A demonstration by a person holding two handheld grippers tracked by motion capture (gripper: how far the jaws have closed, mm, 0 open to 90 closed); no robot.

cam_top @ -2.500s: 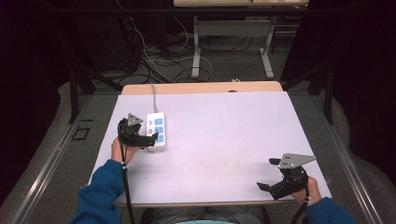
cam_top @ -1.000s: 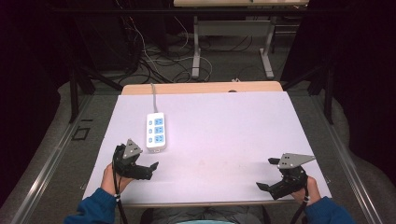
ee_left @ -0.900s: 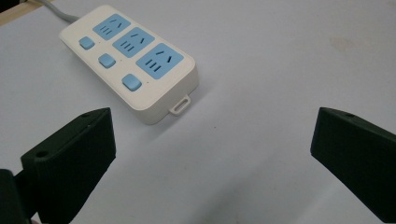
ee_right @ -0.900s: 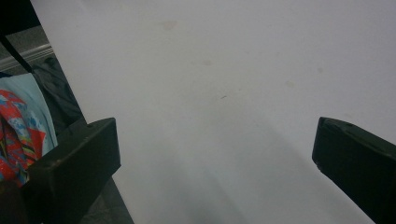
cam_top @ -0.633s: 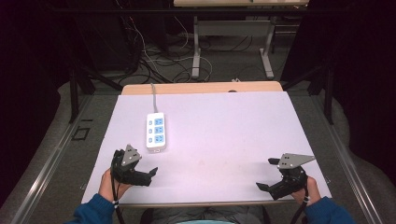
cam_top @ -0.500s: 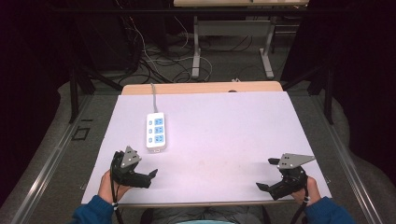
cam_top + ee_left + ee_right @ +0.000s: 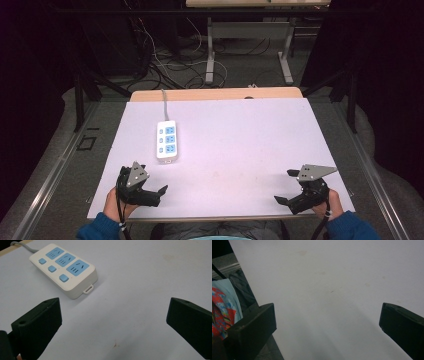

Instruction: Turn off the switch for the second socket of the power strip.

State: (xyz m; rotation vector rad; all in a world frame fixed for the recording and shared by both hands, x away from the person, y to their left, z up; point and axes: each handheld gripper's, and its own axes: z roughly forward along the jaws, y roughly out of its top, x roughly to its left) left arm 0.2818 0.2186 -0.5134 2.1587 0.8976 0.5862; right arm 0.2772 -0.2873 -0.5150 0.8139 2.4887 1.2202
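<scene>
Nearest the person, the left gripper (image 7: 150, 191) rests at the front-left edge of the white table sheet (image 7: 240, 145), its 2 black jaws spread wide apart and holding nothing. The right gripper (image 7: 290, 187) sits at the front-right corner, jaws likewise wide apart over bare sheet.

Just beyond the left gripper lies the white plastic power strip with 3 blue sockets and 3 blue buttons (image 7: 63, 269), flat on the sheet, its small hanging loop pointing toward the jaws and its grey cord (image 7: 163, 105) running off the far edge.

The likely trouble is in any fresh reach for the strip: a jaw coming in low could nudge the smooth casing and skid it sideways, or press 1 of the buttons. The taut-looking cord could also drag it askew when lifted.
</scene>
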